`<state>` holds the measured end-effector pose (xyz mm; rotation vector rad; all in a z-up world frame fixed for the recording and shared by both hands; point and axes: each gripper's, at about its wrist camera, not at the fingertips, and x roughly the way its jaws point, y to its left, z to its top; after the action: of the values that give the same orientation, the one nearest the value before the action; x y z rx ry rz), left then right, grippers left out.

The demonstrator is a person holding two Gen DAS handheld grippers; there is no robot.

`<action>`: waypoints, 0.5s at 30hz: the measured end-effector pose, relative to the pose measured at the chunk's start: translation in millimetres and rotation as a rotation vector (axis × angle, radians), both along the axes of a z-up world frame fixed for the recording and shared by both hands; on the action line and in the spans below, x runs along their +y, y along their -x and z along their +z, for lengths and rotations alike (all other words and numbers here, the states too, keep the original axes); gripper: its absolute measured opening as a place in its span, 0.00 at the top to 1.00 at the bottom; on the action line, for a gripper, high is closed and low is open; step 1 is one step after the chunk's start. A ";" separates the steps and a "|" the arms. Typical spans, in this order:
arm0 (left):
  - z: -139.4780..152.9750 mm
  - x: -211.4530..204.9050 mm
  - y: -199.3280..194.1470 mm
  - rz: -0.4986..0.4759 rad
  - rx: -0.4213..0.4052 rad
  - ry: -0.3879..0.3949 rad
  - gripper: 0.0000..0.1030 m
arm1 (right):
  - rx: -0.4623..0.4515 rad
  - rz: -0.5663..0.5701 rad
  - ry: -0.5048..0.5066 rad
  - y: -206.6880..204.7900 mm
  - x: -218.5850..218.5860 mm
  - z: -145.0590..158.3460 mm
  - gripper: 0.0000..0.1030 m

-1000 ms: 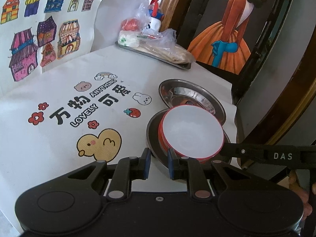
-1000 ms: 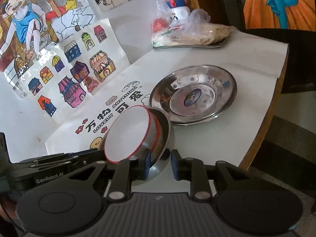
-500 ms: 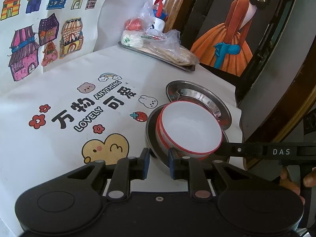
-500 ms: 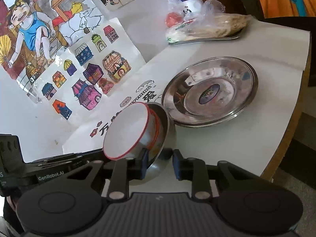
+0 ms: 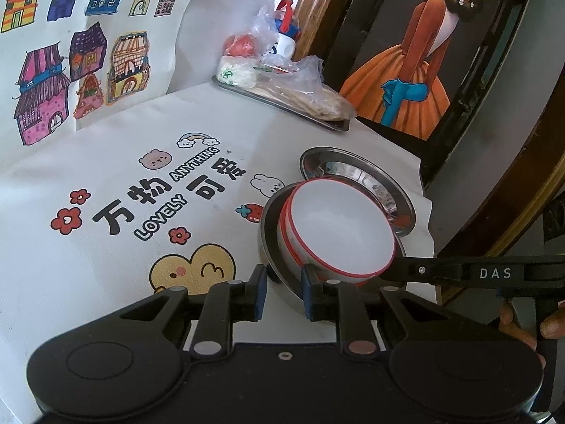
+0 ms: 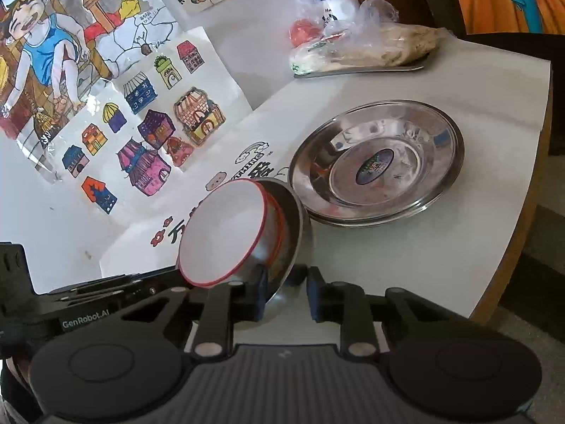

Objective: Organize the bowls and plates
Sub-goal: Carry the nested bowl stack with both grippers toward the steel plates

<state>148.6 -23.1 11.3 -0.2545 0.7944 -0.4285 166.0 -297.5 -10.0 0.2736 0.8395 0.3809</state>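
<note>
- Currently the steel bowl (image 6: pixel 293 236) is tipped up on edge, lower centre of the right wrist view, with the red-rimmed white bowls (image 6: pixel 224 233) nested inside it.
- Right gripper (image 6: pixel 284 296): jaws narrow and just been closing; bowl's lower rim sits between the blue pads, left pad against it, gap at the right pad. Can't tell if it's clamped.
- Left gripper (image 5: pixel 282 291): jaws narrow, steel bowl (image 5: pixel 270 247) rim between the pads; firm contact unclear.
- White bowls (image 5: pixel 339 229) centre-right of the left view.
- Steel plate (image 6: pixel 376 162) lies flat, right of centre, just beside the tilted bowl.
- Tray of bagged food (image 6: pixel 360 53) at upper right, well apart.
- Printed tablecloth (image 5: pixel 106 183) underneath.
</note>
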 end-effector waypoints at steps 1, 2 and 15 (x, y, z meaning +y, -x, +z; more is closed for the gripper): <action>-0.1 0.1 1.5 -0.002 -0.002 0.001 0.79 | -0.008 0.001 0.005 1.5 0.3 0.1 0.76; -0.1 0.2 2.7 -0.003 -0.004 0.000 0.79 | -0.018 0.001 0.010 3.5 0.7 -0.3 0.76; 2.2 -0.6 12.2 -0.012 -0.018 -0.002 0.80 | -0.057 -0.020 0.026 19.9 4.1 -2.2 0.77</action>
<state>136.4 -23.6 13.5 -0.2436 0.7792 -0.4401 146.1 -293.4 -12.2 0.2455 0.7849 0.3570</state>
